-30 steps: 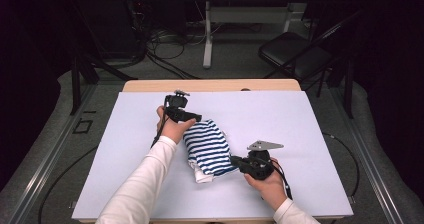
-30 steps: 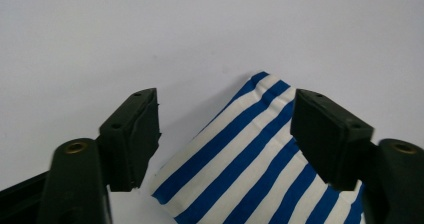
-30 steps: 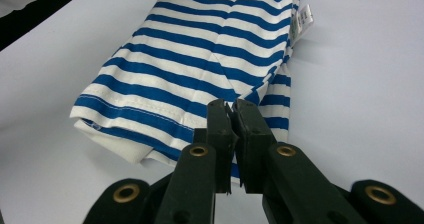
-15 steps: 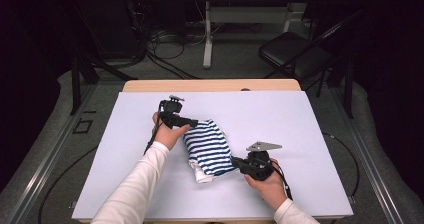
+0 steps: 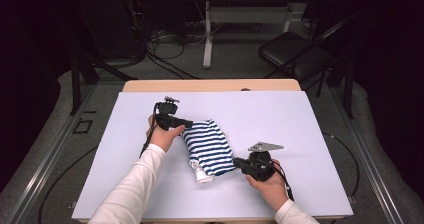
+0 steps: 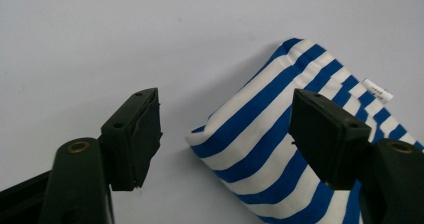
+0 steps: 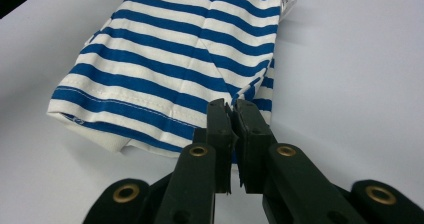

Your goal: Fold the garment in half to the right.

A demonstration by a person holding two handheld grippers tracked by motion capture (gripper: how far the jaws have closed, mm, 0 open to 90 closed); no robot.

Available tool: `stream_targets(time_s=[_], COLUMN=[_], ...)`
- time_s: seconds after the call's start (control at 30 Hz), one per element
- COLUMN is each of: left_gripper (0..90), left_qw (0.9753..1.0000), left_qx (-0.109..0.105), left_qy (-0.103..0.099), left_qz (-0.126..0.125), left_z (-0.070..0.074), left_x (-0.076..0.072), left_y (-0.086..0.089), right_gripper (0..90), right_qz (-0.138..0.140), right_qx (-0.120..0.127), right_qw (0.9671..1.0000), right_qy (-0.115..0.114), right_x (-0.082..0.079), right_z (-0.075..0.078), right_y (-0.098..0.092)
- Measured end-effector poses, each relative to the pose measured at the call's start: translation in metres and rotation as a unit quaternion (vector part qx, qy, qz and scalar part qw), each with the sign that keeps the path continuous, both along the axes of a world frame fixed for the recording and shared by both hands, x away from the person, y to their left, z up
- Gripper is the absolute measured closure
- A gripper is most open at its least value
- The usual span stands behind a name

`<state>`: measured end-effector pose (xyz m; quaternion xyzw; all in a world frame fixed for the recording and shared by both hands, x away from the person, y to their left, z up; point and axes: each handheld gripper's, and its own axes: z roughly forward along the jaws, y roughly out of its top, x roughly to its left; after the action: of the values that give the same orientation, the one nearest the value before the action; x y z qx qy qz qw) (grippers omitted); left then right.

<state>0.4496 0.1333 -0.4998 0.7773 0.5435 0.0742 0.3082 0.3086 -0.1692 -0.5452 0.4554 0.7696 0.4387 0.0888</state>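
Garment: folded blue-and-white striped shirt (image 5: 208,146) lies flat near the middle of the bench (image 5: 300,119), long side running from the far edge toward the person's edge; small white label visible at one end in the left gripper view
Left hand-held gripper (image 6: 225,129): jaws spread wide, holding nothing; poised just beside the shirt's far left corner
Right hand-held gripper (image 7: 231,129): jaws pressed together on the shirt's near right edge; cloth pinched between them
Bench: pale surface
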Motion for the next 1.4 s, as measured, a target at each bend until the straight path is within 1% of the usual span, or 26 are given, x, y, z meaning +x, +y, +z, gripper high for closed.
stream_targets(time_s=[0.07,0.17,0.23,0.33,0.4,0.47,0.53,0.6,0.63,0.83,0.87,0.97,1.17,1.3,1.33,1.4], left_gripper=[32.8,34.5,38.3,40.1,40.1,47.2,49.4,52.8,54.6,62.7,64.2,68.1,76.3,81.4,82.1,83.1], left_qw=[1.0,0.9999,0.9999,1.0,0.9999,0.9999,0.9996,0.9995,0.9993,0.9992,0.9992,0.9994,0.9991,0.9992,0.9992,0.9992], left_qx=[0.007,0.011,0.011,0.004,0.007,-0.005,-0.011,-0.014,-0.021,-0.017,-0.017,-0.012,-0.018,-0.016,-0.018,-0.015], left_qy=[0.004,0.003,0.003,0.007,0.008,0.016,0.025,0.027,0.032,0.034,0.035,0.032,0.037,0.038,0.036,0.036], left_qz=[0.001,0.001,-0.004,0.001,0.001,-0.002,-0.004,-0.003,-0.005,-0.008,-0.009,-0.008,-0.001,-0.002,-0.001,-0.003], left_z=[-0.0011,-0.0028,-0.0038,-0.0056,-0.0059,-0.0066,-0.0075,-0.008,-0.0086,-0.0094,-0.0095,-0.0095,-0.0092,-0.0088,-0.0089,-0.0084], left_x=[0.0003,-0.0001,-0.0003,-0.0012,-0.0014,-0.0016,-0.0016,-0.0015,-0.0013,-0.0012,-0.0012,-0.0014,0.0,0.0011,0.0017,0.0029], left_y=[0.0009,0.0013,0.0013,0.001,0.0014,0.0019,0.0022,0.0023,0.0022,-0.0001,-0.0005,-0.0013,-0.0011,-0.0031,-0.0041,-0.0054], right_gripper=[86.2,86.2,86.2,86.2,86.2,86.3,86.3,86.3,86.3,86.4,86.3,86.3,86.4,86.4,86.4,86.4], right_qz=[0.002,0.002,0.002,0.002,0.002,0.001,0.002,0.003,0.002,0.002,0.002,0.002,0.002,0.005,0.005,0.005], right_qx=[-0.003,-0.004,-0.005,-0.006,-0.008,-0.009,-0.01,-0.011,-0.009,-0.008,-0.009,-0.008,-0.007,-0.008,-0.008,-0.007], right_qw=[1.0,1.0,1.0,1.0,1.0,0.9999,0.9999,0.9999,0.9999,1.0,0.9999,1.0,1.0,0.9999,0.9999,0.9999], right_qy=[0.0,0.001,0.002,0.002,0.003,0.004,0.005,0.004,0.004,0.004,0.007,0.005,0.005,0.005,0.006,0.007], right_x=[-0.0005,-0.0005,-0.0004,-0.0003,-0.0002,0.0001,0.0003,0.0004,0.0003,0.0002,-0.0002,-0.0001,-0.0006,-0.0014,-0.0015,-0.002], right_z=[-0.0003,-0.0012,-0.0013,-0.0017,-0.0022,-0.0026,-0.0028,-0.0028,-0.0029,-0.003,-0.0027,-0.0032,-0.0033,-0.0032,-0.0032,-0.0028], right_y=[0.001,0.0016,0.0015,0.0018,0.0018,0.0016,0.0015,0.0015,0.0018,0.0019,0.0019,0.0021,0.0029,0.004,0.0041,0.0043])
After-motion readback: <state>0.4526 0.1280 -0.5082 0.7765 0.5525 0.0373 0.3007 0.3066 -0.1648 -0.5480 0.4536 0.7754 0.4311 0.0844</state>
